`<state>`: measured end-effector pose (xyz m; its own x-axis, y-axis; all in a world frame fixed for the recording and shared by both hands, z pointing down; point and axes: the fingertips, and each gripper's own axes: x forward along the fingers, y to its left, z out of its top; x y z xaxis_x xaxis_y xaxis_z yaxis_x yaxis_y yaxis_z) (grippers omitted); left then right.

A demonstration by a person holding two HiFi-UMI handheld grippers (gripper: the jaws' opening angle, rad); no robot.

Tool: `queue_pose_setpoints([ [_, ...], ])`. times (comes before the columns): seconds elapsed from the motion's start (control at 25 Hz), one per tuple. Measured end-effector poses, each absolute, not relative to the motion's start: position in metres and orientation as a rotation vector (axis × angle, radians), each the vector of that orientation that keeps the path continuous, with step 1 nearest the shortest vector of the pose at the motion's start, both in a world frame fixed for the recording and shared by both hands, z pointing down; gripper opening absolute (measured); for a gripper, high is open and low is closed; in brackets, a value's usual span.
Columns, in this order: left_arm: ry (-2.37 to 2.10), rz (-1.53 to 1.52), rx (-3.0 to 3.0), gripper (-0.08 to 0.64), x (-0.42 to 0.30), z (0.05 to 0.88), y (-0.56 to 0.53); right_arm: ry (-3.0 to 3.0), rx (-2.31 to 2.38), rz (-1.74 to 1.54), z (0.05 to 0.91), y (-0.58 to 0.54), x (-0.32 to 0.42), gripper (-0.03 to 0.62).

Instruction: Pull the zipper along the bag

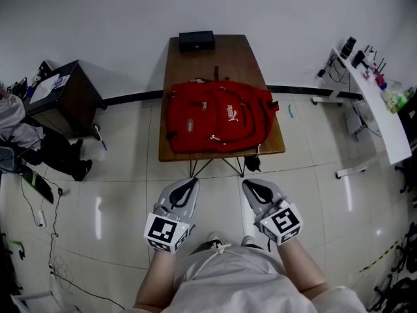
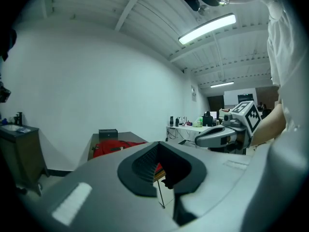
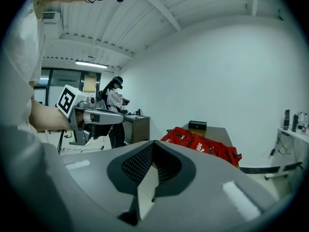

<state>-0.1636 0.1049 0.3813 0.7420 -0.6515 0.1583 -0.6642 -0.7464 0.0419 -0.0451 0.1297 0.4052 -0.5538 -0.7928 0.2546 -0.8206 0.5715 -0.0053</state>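
Both jaws closed, empty: left gripper (image 1: pixel 193 183), right gripper (image 1: pixel 247 184). Far soft red fabric backpack (image 1: pixel 218 116) likely floppy; pinch zipper pull.

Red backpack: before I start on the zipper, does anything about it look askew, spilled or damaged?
No spill or tear shows. The red backpack lies flat on the table, but its right corner pokes past the table's edge, and a dark piece, maybe a strap, dangles off the front.

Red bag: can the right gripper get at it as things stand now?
Probably not yet. The right gripper hangs short of the table, apart from the bag on it. Nothing blocks the way, so a step forward should do.
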Motion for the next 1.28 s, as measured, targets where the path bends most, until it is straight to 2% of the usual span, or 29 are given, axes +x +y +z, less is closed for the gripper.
queue_pose_setpoints([
  [0.44, -0.974, 0.134, 2.829, 0.006, -0.126, 0.376, 0.122, -2.627, 1.376, 0.248, 0.399, 0.128, -0.020, 0.005],
  [1.28, -0.952, 0.168, 2.861, 0.006, -0.104, 0.374, 0.131, -2.601, 1.425, 0.230, 0.395, 0.135, -0.004, 0.005],
])
